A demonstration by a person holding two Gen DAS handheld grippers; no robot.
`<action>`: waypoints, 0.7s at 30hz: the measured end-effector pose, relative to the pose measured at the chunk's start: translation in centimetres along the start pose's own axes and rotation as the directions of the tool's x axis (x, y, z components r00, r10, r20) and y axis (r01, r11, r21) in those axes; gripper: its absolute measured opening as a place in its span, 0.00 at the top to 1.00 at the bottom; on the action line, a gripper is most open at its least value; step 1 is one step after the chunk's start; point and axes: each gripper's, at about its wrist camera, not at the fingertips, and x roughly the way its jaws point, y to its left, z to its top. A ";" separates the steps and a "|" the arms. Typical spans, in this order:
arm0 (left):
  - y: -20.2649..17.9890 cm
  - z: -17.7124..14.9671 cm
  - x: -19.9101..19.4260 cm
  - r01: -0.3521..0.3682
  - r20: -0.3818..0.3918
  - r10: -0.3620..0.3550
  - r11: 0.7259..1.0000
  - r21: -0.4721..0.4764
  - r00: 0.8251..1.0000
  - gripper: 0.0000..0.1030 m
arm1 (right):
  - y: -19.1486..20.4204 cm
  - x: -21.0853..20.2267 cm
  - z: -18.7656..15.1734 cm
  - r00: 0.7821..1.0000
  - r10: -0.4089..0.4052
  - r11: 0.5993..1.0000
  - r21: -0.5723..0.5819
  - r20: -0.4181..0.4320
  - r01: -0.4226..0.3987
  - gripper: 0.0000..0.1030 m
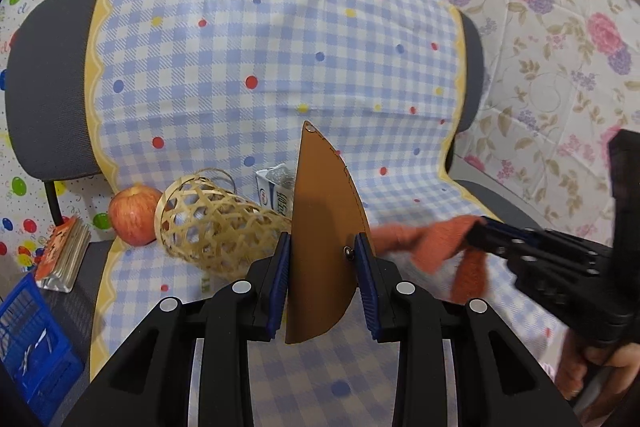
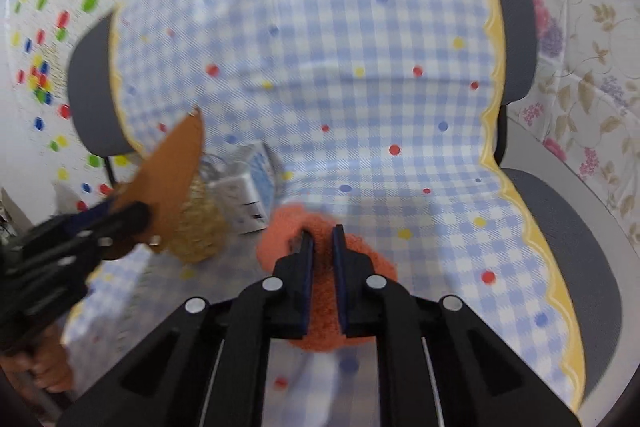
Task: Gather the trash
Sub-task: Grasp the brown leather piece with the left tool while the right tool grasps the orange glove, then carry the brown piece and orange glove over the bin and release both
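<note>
A: What have you got?
B: My left gripper (image 1: 323, 259) pinches a stiff tan leather flap (image 1: 320, 227) upright; my right gripper (image 2: 322, 239) squeezes a soft, light orange knitted cloth (image 2: 328, 307) above the checked seat cover (image 2: 400, 107).

Little of the writing here can be read. The white and blue carton (image 1: 276, 193) lying behind the bamboo basket (image 1: 212, 227) carries a small red-and-blue logo and dark characters on its side, perhaps Chinese, too small and too slanted to make out. In the right wrist view the same carton (image 2: 248, 195) is blurred and its markings cannot be read. The orange booklet (image 1: 60, 253) at the left shows a printed cover, its lettering too small to tell.
</note>
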 end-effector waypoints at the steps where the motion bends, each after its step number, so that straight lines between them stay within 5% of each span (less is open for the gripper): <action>1: -0.3 -0.3 -0.8 0.006 0.001 -0.006 1.000 0.003 1.000 0.68 | 0.0 -1.0 -0.2 1.000 0.000 1.000 0.007 0.005 0.000 0.90; 21: -9.8 -8.0 -9.7 0.190 -0.028 -0.188 0.970 0.152 0.982 0.68 | -3.6 -16.2 -10.8 0.988 -0.131 0.976 0.186 0.082 0.114 0.90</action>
